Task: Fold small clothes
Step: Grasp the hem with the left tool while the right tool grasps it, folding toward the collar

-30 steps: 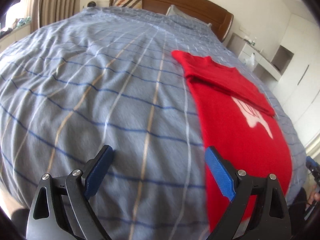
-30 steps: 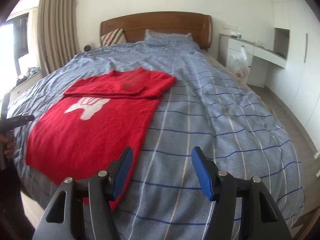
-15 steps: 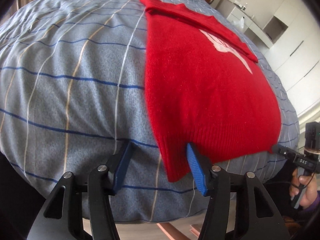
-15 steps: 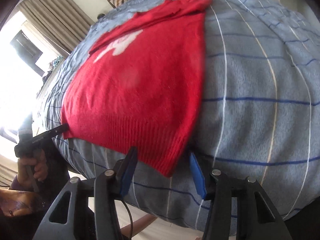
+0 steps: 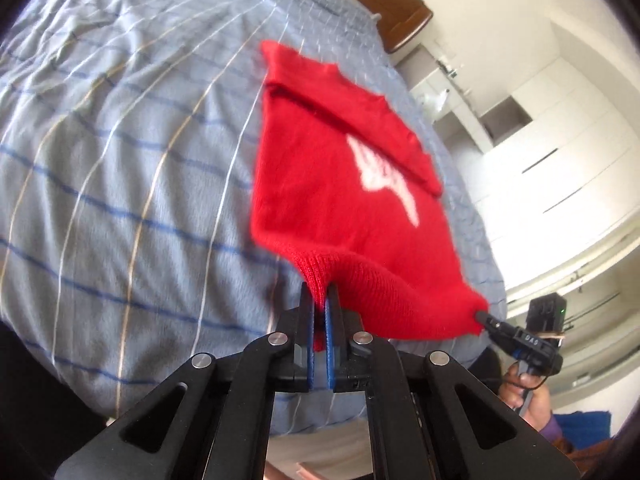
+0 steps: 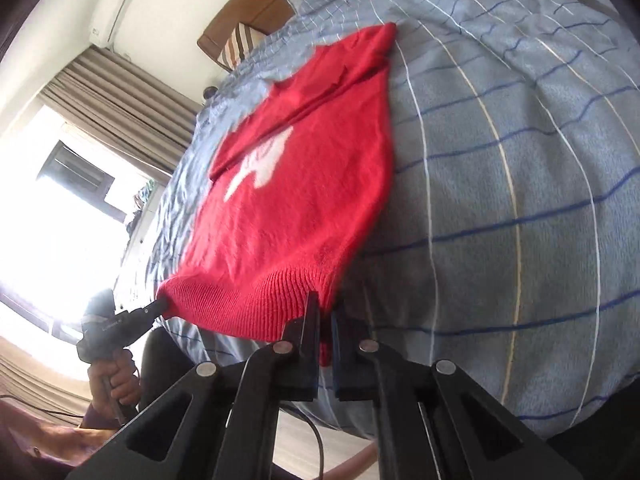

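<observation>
my left gripper (image 5: 320,294) and right gripper (image 6: 325,305) each pinch a hem corner of the red sweater (image 5: 340,184) at the bed's (image 5: 120,140) foot edge.

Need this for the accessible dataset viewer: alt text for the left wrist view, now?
The left gripper is shut on the ribbed hem corner of a red sweater lying on a blue-striped bedspread. At right, the right gripper pinches the other hem corner.
</observation>
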`<state>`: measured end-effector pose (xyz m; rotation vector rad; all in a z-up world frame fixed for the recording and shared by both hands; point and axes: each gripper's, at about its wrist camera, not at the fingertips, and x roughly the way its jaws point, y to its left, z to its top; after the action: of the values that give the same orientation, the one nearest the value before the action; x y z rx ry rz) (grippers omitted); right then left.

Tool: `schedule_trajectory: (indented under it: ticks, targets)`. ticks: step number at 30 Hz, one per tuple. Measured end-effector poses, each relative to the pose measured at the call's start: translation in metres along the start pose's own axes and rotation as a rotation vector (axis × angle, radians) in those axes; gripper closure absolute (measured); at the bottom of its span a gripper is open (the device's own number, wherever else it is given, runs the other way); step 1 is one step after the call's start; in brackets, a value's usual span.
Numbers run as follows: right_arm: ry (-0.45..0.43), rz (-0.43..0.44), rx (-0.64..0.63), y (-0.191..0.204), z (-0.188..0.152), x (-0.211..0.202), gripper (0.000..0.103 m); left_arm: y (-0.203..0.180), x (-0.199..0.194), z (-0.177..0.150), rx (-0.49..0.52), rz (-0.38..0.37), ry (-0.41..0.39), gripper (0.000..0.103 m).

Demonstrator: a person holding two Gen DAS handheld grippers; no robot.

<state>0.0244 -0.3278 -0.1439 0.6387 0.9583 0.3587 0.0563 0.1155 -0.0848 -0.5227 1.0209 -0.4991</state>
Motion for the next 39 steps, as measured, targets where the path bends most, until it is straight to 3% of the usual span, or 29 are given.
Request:
schedule_trajectory:
  ticks: [2, 6, 11, 16, 18, 19, 20, 23, 26, 30, 33, 36, 39]
  targets:
    - [-0.033, 0.031, -0.012, 0.006, 0.026, 0.002, 0.099, -0.005, 0.003, 0.033, 0.013, -0.017, -0.043, 0.101]
    - [-0.118, 0.052, -0.049, 0.008, 0.104, 0.022, 0.099, -0.015, 0.04, 0.11, 0.059, 0.028, -0.128, 0.101]
    - [-0.168, 0.026, -0.022, -0.005, 0.215, 0.074, 0.099, -0.011, 0.106, 0.203, 0.016, 0.108, -0.145, 0.101]
    - [-0.168, -0.028, -0.002, -0.01, 0.299, 0.124, 0.098, 0.001, 0.171, 0.271, -0.036, 0.201, -0.129, 0.097]
    - [-0.204, -0.015, 0.044, -0.019, 0.319, 0.137, 0.091, 0.008, 0.188, 0.289, -0.061, 0.287, -0.133, 0.076]
    - [-0.215, -0.023, 0.077, -0.024, 0.324, 0.143, 0.085, 0.012, 0.193, 0.296, -0.077, 0.334, -0.124, 0.042]
    - [-0.227, -0.025, 0.111, -0.029, 0.327, 0.146, 0.077, 0.017, 0.193, 0.299, -0.093, 0.362, -0.129, 0.027]
    - [-0.253, -0.019, 0.139, -0.036, 0.327, 0.14, 0.077, 0.025, 0.175, 0.295, -0.09, 0.349, -0.177, 0.027]
    - [-0.219, -0.071, -0.002, -0.02, 0.314, 0.128, 0.077, 0.018, 0.156, 0.276, -0.009, 0.374, -0.189, 0.026]
    - [-0.119, -0.059, -0.242, 0.016, 0.271, 0.119, 0.074, -0.005, 0.145, 0.223, 0.166, 0.343, -0.121, 0.017]
    - [0.005, -0.053, -0.387, 0.026, 0.224, 0.127, 0.064, -0.007, 0.152, 0.18, 0.275, 0.413, -0.045, 0.014]
    - [0.089, -0.239, -0.442, 0.004, 0.185, 0.132, 0.067, 0.002, 0.137, 0.144, 0.321, 0.508, -0.039, 0.017]
    - [0.006, -0.331, -0.433, -0.006, 0.16, 0.093, 0.062, -0.001, 0.101, 0.116, 0.324, 0.525, -0.106, 0.015]
